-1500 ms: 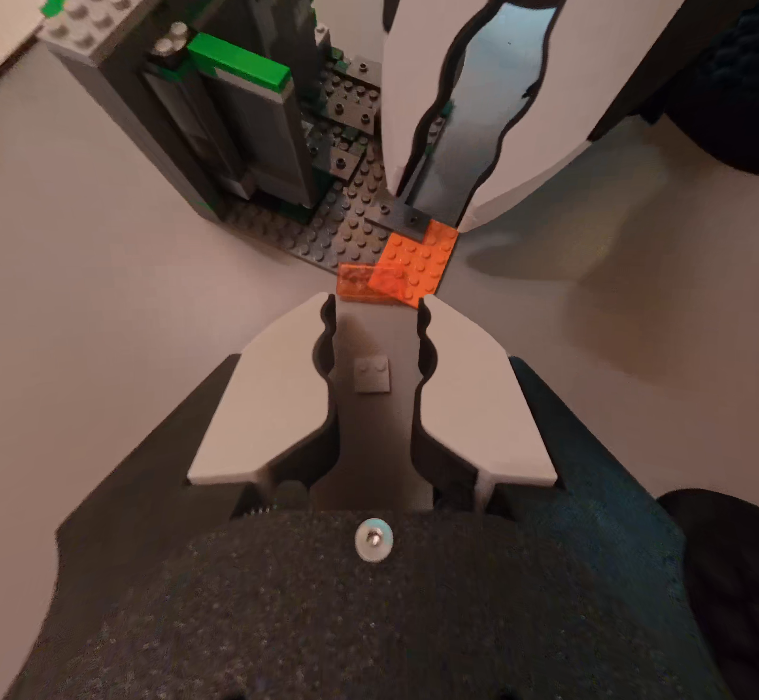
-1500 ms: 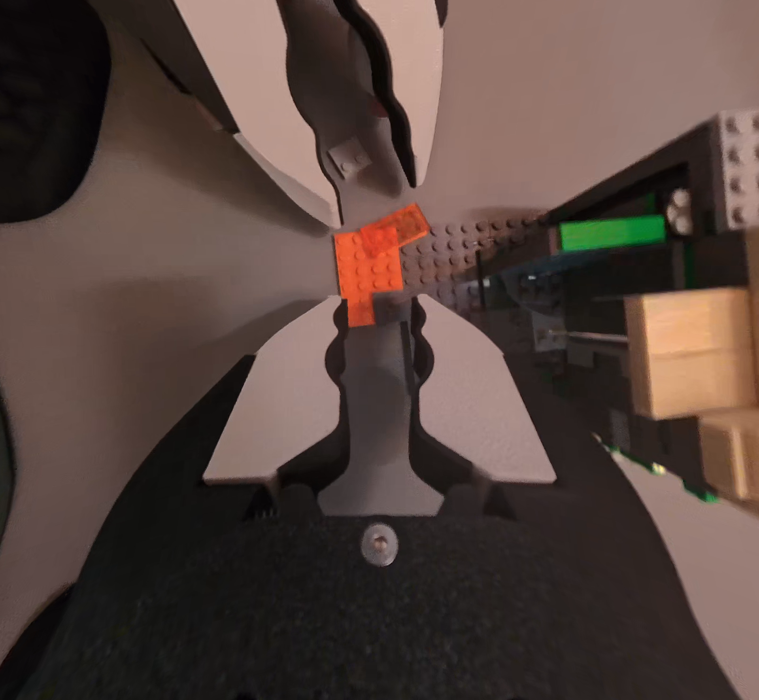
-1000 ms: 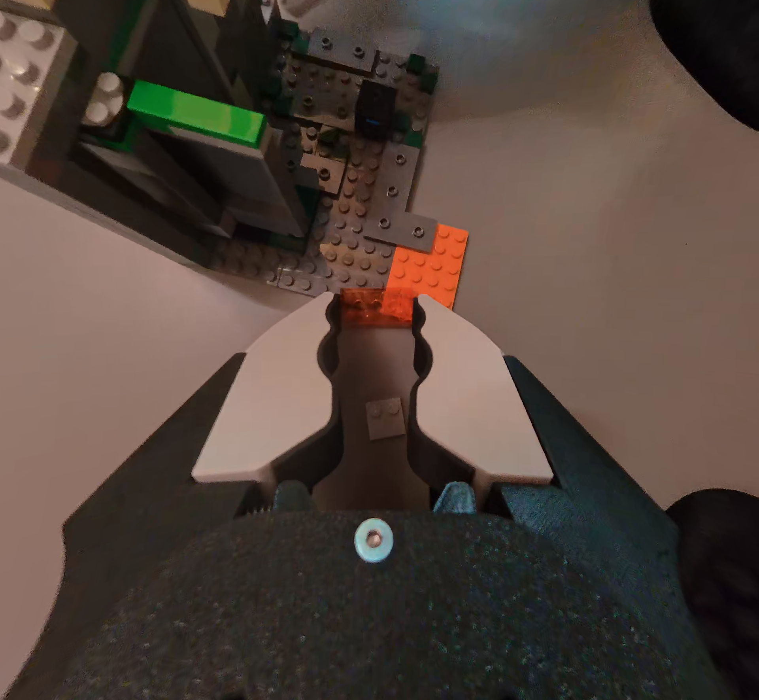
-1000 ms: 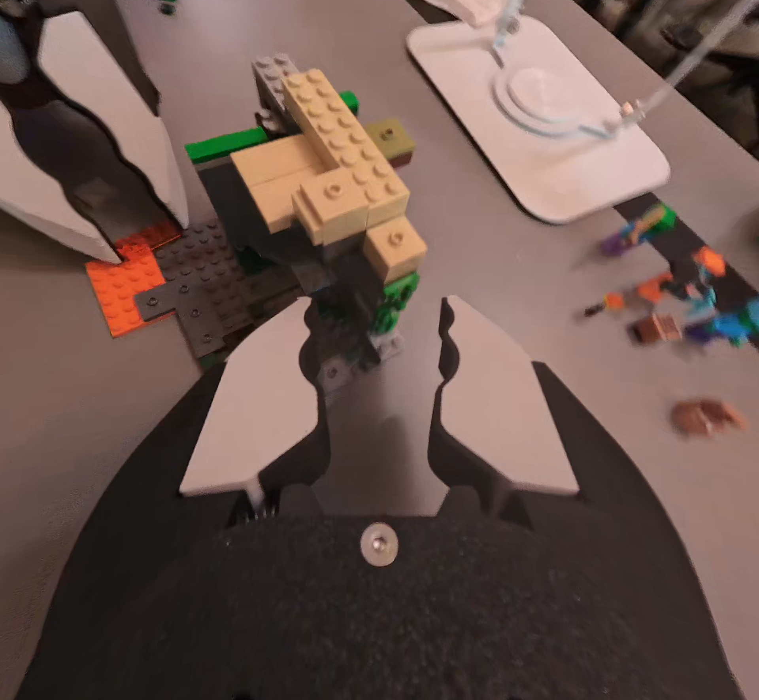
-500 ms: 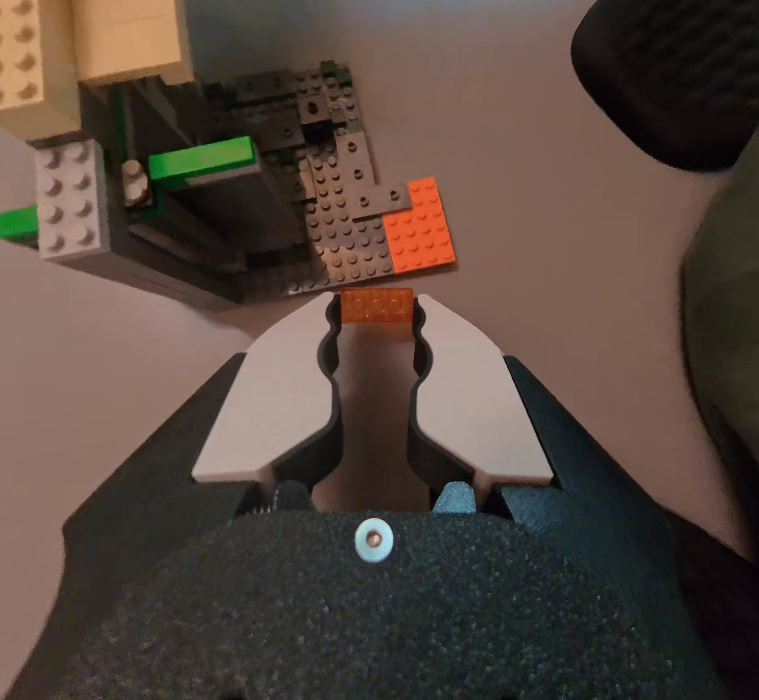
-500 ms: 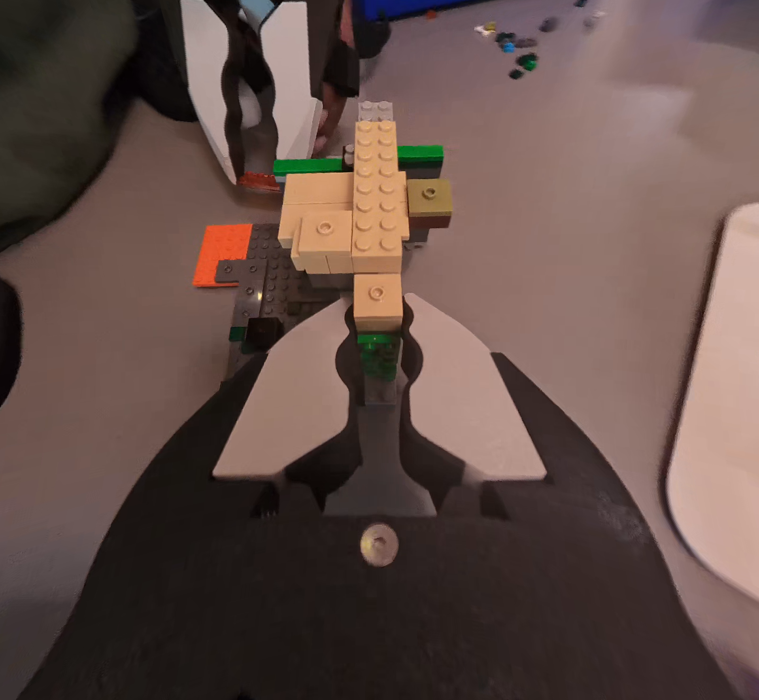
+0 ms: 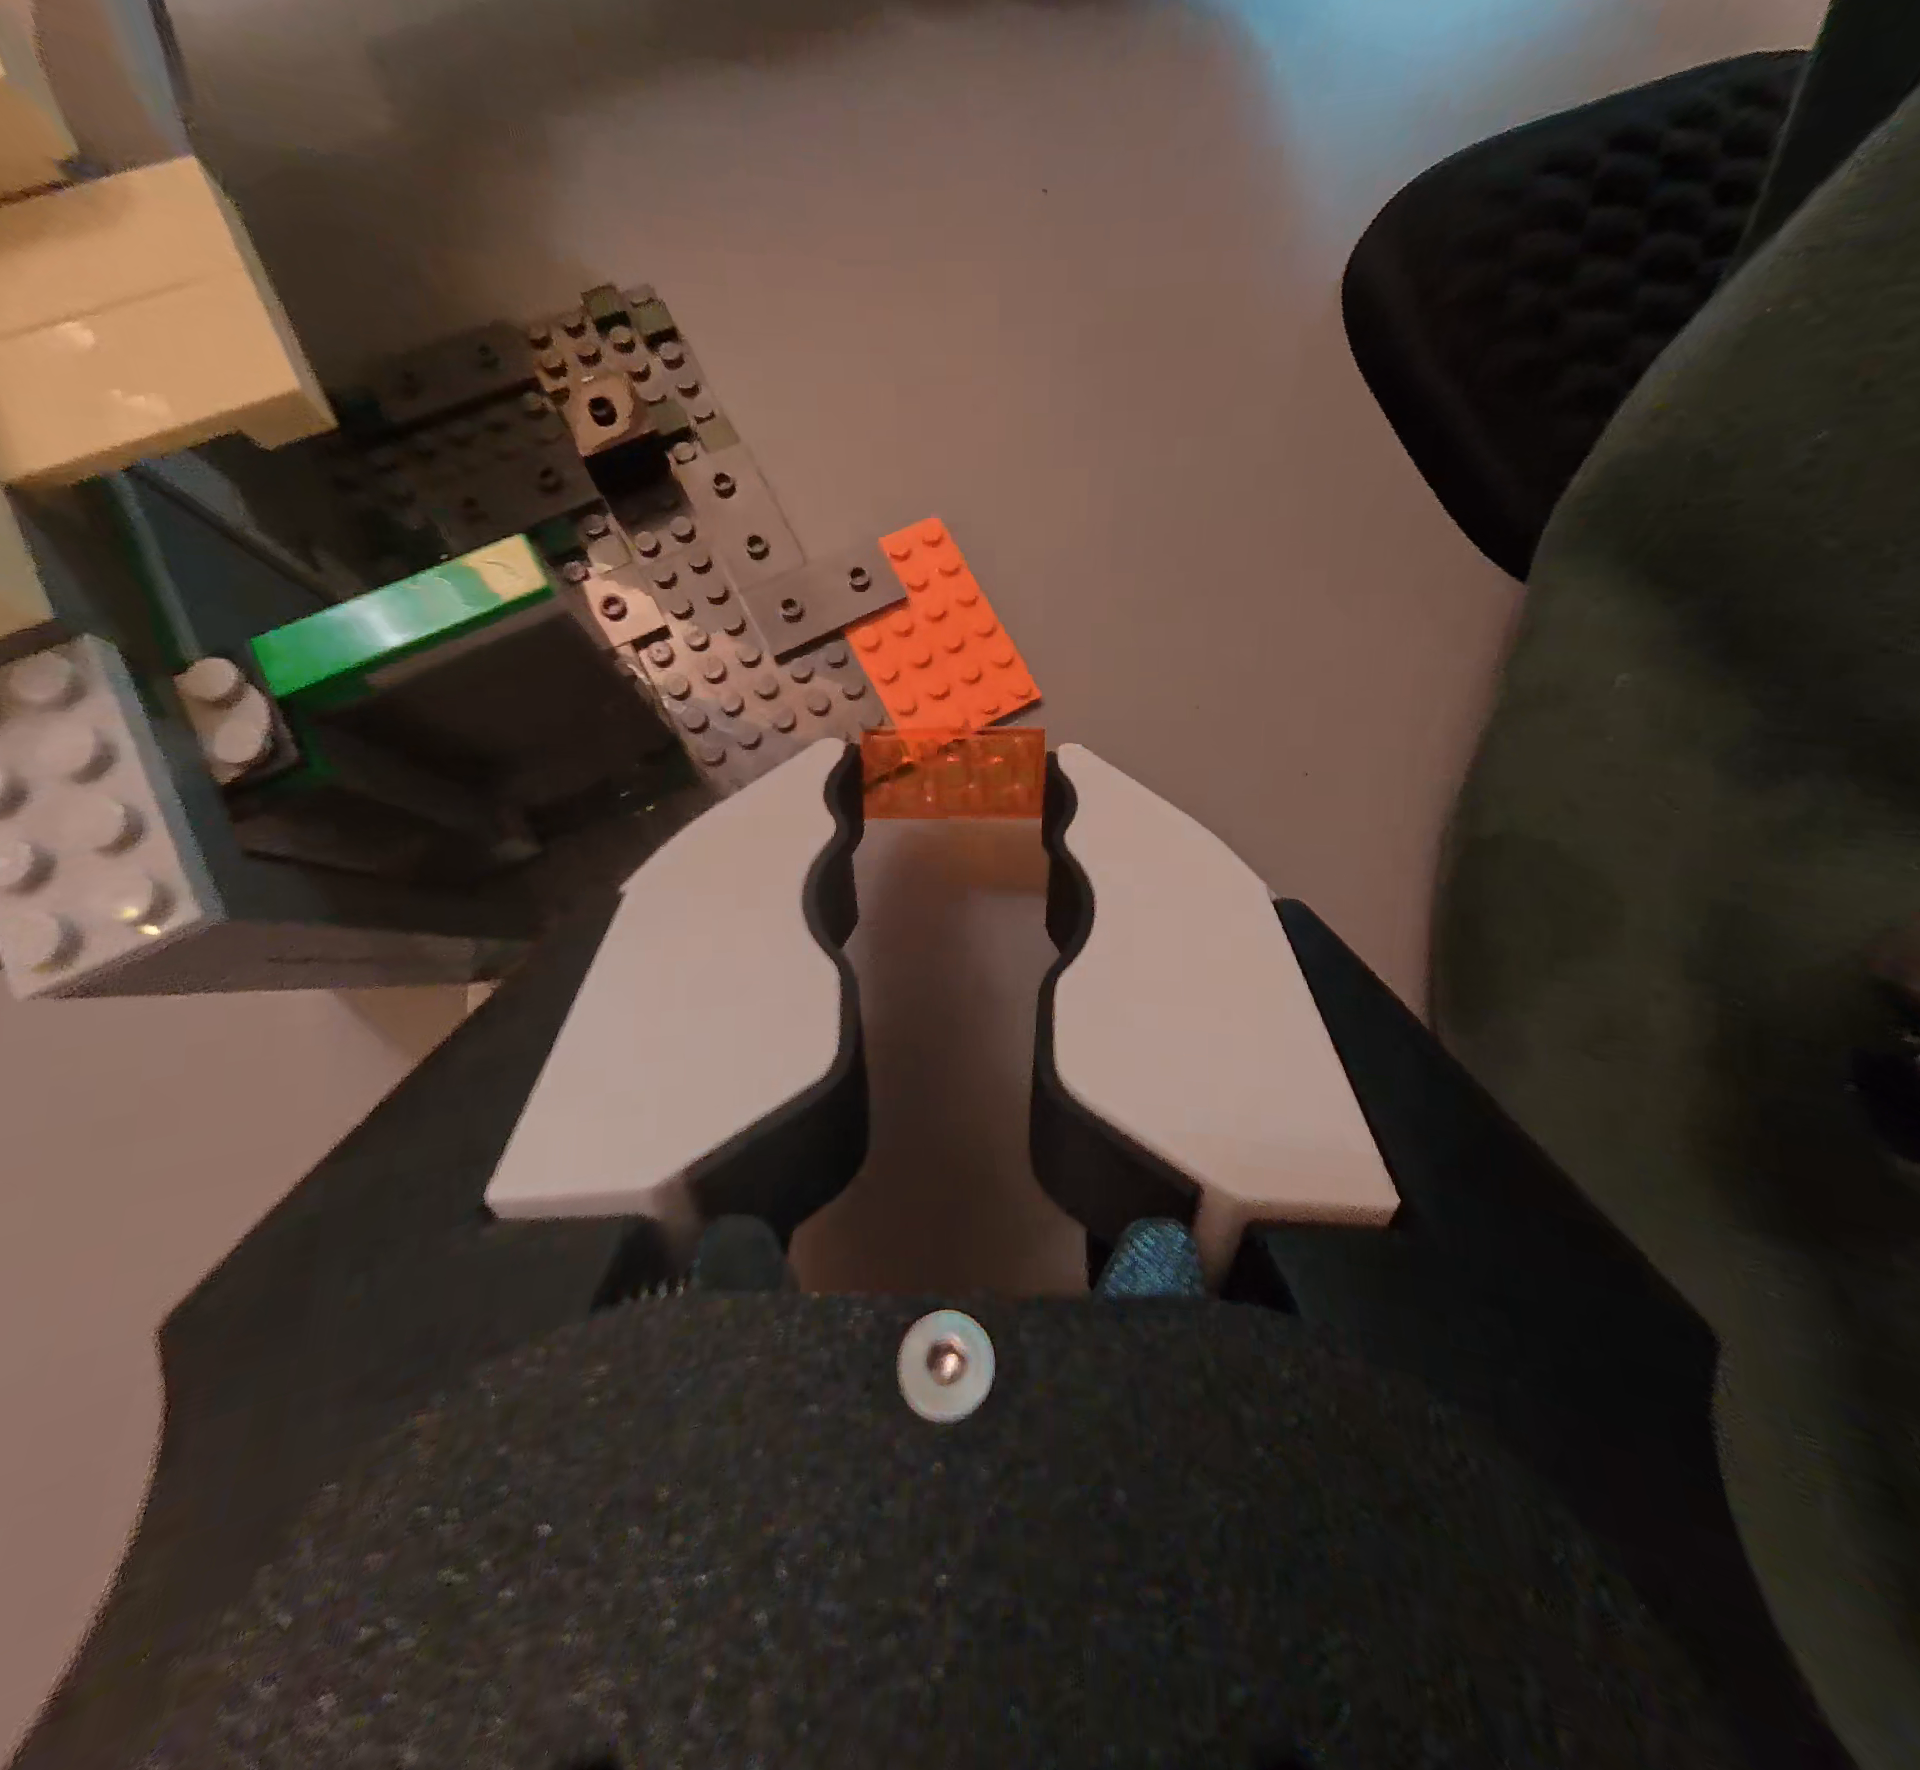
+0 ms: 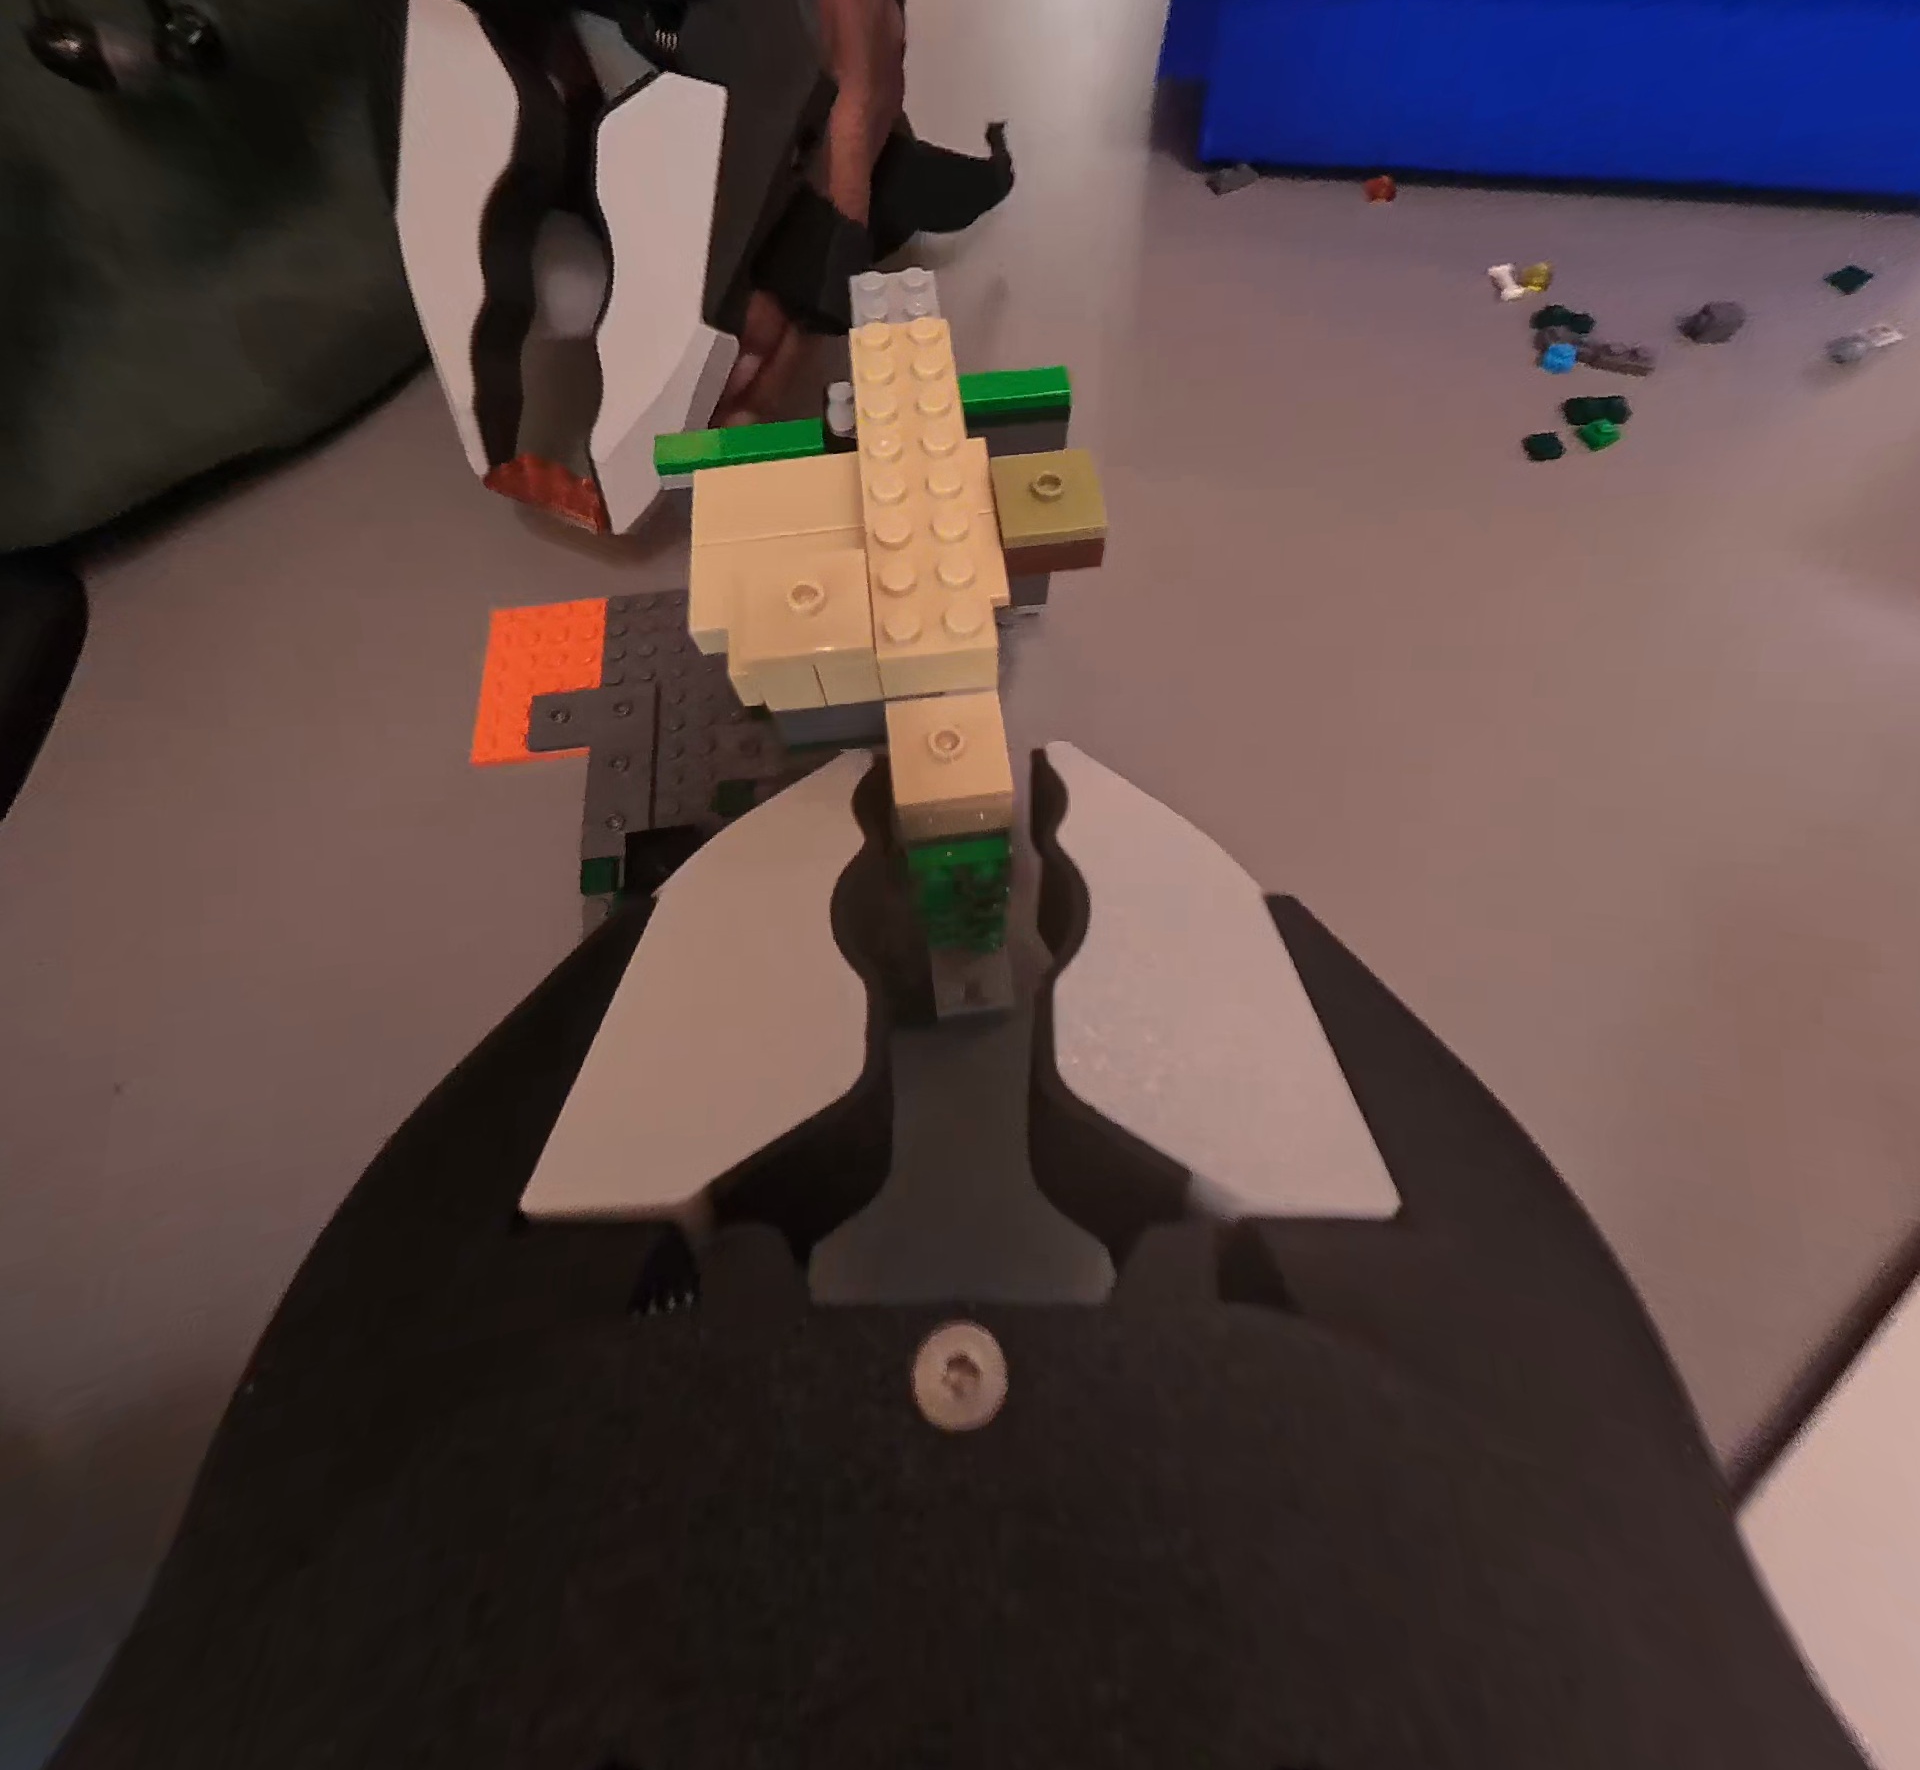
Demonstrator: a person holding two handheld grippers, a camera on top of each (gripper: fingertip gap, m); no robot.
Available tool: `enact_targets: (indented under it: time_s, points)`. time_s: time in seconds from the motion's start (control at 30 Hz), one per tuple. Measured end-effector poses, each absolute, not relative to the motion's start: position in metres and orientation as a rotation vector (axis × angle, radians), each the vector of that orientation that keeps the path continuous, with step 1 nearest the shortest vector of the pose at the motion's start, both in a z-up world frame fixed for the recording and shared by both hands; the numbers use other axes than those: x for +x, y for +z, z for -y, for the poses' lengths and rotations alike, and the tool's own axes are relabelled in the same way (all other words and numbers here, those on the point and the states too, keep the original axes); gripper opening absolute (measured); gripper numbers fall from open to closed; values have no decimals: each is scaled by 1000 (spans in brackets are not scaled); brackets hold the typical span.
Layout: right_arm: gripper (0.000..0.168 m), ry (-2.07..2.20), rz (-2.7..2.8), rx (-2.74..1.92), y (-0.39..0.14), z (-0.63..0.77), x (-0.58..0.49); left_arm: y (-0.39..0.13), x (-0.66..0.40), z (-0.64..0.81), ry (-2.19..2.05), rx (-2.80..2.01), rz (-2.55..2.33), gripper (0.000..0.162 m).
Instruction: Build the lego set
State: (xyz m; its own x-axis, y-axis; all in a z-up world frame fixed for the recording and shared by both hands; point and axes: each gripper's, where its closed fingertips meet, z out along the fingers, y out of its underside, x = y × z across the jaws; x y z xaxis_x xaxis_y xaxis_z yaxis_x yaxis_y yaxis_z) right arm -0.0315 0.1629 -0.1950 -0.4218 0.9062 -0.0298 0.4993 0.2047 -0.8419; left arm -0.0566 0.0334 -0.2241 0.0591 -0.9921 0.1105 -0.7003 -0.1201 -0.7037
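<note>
The lego build (image 8: 894,525) has a tan roof, green tiles and a dark grey baseplate (image 7: 707,640) with an orange plate (image 7: 951,640) at one corner (image 8: 540,660). My left gripper (image 7: 953,775) is shut on a transparent orange plate (image 7: 953,773), held just above the table beside that orange corner. It also shows in the right wrist view (image 8: 545,473), left of the roof. My right gripper (image 8: 951,775) straddles the tan-topped green column (image 8: 951,764) at the build's near end. Its jaws are narrowly apart, with small gaps on both sides of the column.
A blue bin (image 8: 1558,6) and a white panel (image 8: 1039,58) stand at the back. Several loose small pieces (image 8: 1590,370) lie at the right, and a white base (image 8: 1849,1564) is at the lower right. A black chair (image 7: 1558,318) and a dark green sleeve (image 7: 1714,681) are right of the left gripper.
My left gripper closed on the transparent orange plate and lifted it off the table. My right gripper left the orange corner, swung round to the build's other end and narrowed around the column.
</note>
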Motion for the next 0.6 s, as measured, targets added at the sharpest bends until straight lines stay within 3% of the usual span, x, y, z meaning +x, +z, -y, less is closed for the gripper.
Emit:
enact_targets:
  time_s: [0.2, 0.6]
  points:
    - [54, 1015, 1768, -1465, -174, -152, -11, -227, -57, -42, -816, -1899, -1629, 33]
    - [47, 752, 1232, -1803, -177, -66, 12, -237, -43, -46, -777, -1985, -1571, 33]
